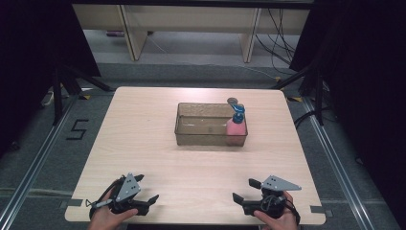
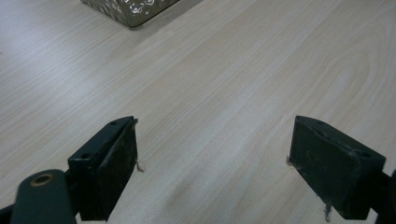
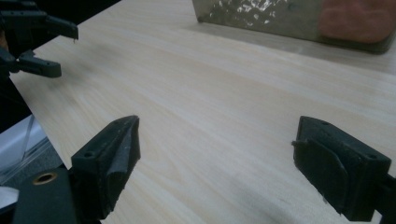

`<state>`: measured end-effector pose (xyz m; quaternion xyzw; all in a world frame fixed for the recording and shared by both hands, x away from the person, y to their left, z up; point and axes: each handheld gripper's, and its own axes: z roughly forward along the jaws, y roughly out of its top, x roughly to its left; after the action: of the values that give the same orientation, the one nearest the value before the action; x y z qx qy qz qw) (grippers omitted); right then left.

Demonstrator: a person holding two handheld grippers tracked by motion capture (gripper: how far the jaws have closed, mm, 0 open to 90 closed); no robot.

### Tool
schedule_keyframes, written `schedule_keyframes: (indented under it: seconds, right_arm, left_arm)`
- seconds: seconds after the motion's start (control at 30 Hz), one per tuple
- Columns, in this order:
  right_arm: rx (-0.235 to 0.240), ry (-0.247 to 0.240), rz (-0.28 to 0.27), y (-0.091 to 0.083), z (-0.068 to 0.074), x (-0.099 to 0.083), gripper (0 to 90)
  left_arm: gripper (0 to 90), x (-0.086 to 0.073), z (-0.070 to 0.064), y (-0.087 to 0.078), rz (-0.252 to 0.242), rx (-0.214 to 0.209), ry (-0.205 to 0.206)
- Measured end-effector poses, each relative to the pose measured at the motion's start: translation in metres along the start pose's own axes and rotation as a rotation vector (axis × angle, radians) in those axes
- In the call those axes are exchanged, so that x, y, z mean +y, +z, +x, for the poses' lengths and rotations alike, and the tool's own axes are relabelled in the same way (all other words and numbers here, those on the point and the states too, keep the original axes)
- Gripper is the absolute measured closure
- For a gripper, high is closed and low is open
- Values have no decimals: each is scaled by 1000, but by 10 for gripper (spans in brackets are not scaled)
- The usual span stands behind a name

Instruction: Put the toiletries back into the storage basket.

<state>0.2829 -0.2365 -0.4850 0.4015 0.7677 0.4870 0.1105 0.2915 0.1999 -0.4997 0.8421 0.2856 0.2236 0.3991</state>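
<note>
Pale wood grain covers the table (image 1: pixel 158 143), and near its centre, a little toward 1 o'clock, sits a translucent brown plastic bin (image 1: pixel 201 130). Inside the bin, in the corner at about 4 o'clock, stands a pink bottle with a blue pump top (image 1: pixel 235 125), upright against the right wall. Just beyond the bin's far right corner, at roughly 1 o'clock from it, a small dark round object (image 1: pixel 232 100) lies on the table; what it is cannot be told.

At the near edge, around 7 o'clock from the bin, the left gripper (image 1: pixel 146 188) rests in a hand low over the wood, its jaws spread wide with bare table between them. At about 5 o'clock, the right gripper (image 1: pixel 244 190) is held the same way, jaws likewise wide apart and holding nothing. Both grippers are well apart from the bin and from each other.
</note>
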Motion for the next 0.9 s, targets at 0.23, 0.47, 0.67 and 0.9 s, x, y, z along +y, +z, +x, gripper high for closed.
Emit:
schedule_keyframes:
  seconds: [0.23,0.47,0.67,0.9]
  right_arm:
    - [18,9,37,-2,5,-4,157]
    - [28,-15,32,-2,6,-6,157]
    - [14,-27,38,-3,5,-6,157]
    - [23,-19,42,-2,6,-6,157]
  left_arm:
    - [149,0,-1,0,-5,2,-9]
    - [149,0,-2,1,-21,-8,-26]
    - [149,0,-2,1,-18,-6,-24]
    - [149,0,-2,1,-16,-5,-17]
